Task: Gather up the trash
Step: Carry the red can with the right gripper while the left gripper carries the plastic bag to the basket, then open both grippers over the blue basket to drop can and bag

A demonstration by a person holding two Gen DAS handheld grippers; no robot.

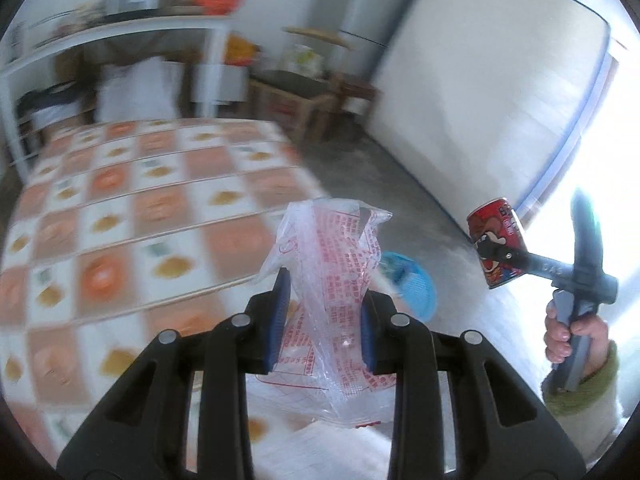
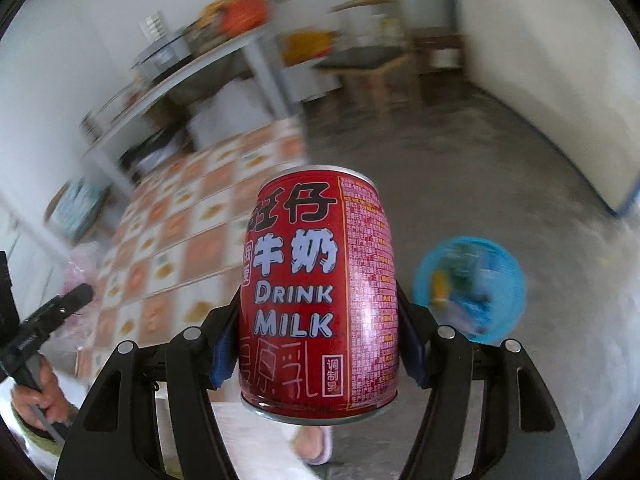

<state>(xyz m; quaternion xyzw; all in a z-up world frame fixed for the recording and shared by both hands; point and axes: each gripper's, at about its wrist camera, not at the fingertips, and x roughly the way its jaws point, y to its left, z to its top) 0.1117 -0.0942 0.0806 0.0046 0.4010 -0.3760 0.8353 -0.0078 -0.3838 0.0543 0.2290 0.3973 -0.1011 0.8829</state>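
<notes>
Milk can: a red can [image 2: 320,292] lettered "DRINK MILK", upright between the fingers of the right gripper [image 2: 316,344], its top past the fingertips and its base toward the camera.
Right gripper: blue pads pressed on both sides of the can, jaws set wide by its girth; the left wrist view shows the same can [image 1: 498,242] gripped in the air, with a hand [image 1: 576,332] on the handle.
Plastic bag: a crumpled clear bag [image 1: 332,280] with red print, pinched between the blue pads of the left gripper [image 1: 322,328], rising past the fingertips and hanging below them.
Left gripper: jaws narrow, clamped on the bag.
Blue basket: a round blue basket [image 2: 472,284] on the grey floor, right of the right gripper's fingers, holding items too blurred to name.
Table: an orange-and-white checked cloth [image 1: 132,216] left of and beyond the left fingers.
</notes>
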